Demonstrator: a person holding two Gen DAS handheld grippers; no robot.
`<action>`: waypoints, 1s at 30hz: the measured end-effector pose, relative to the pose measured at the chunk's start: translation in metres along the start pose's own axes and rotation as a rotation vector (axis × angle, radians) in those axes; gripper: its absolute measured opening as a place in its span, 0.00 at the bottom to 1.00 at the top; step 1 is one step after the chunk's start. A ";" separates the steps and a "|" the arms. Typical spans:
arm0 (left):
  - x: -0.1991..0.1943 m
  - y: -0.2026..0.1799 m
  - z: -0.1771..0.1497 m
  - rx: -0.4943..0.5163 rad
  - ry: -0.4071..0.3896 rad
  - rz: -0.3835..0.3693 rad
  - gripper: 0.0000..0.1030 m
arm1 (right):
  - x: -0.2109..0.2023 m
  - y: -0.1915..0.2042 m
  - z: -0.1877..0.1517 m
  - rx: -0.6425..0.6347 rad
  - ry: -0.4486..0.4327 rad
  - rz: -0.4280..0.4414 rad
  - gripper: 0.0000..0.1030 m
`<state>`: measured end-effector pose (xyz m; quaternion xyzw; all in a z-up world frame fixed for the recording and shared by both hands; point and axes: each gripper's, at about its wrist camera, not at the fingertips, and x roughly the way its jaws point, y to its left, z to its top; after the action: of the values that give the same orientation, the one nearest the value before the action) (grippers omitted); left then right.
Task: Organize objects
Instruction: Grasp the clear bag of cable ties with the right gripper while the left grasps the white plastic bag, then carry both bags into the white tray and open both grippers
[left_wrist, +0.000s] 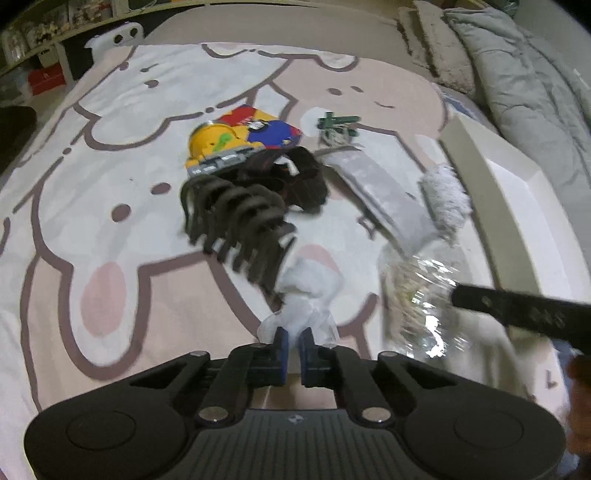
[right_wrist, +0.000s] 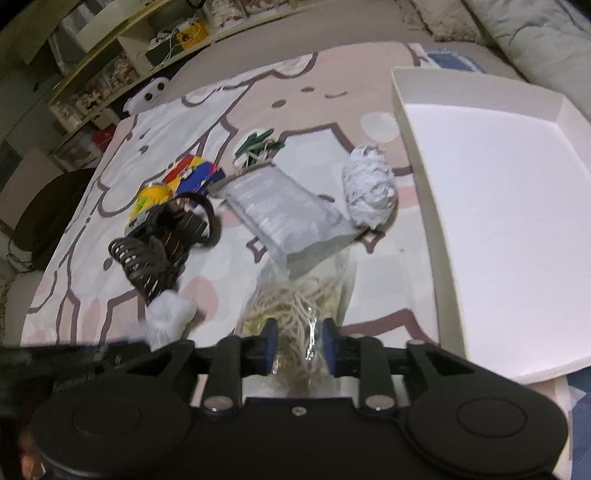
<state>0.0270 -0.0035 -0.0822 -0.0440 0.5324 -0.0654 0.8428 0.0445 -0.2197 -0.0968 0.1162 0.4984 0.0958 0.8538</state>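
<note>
My left gripper (left_wrist: 293, 341) is shut on a crumpled white plastic bag (left_wrist: 308, 291), which also shows in the right wrist view (right_wrist: 168, 312). My right gripper (right_wrist: 300, 341) is closed on a clear bag of pale string (right_wrist: 295, 299), seen too in the left wrist view (left_wrist: 413, 295). A dark brown claw hair clip (left_wrist: 236, 218) lies just beyond the white bag. A grey pouch (right_wrist: 280, 206), a white fluffy bundle (right_wrist: 369, 186), green clips (right_wrist: 258, 146), a yellow toy (left_wrist: 216, 146) and a colourful packet (left_wrist: 266, 129) lie on the patterned blanket (left_wrist: 110, 184).
An open white cardboard box (right_wrist: 498, 206) stands to the right of the pile. Grey bedding (left_wrist: 524, 74) lies at the far right. Shelves with boxes (right_wrist: 110, 74) line the back left. A dark cushion (right_wrist: 40, 214) lies left of the blanket.
</note>
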 end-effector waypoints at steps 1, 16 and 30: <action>-0.003 -0.002 -0.002 -0.002 -0.002 -0.009 0.04 | -0.001 0.000 0.000 0.003 -0.006 0.001 0.35; -0.003 -0.010 -0.003 0.051 -0.032 0.055 0.11 | 0.041 0.029 -0.008 -0.020 0.018 -0.108 0.76; 0.028 -0.002 0.015 0.024 0.007 0.092 0.43 | 0.042 0.026 -0.011 -0.065 0.075 -0.108 0.57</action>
<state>0.0523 -0.0098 -0.1005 -0.0094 0.5358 -0.0332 0.8436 0.0546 -0.1815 -0.1292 0.0575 0.5323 0.0701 0.8417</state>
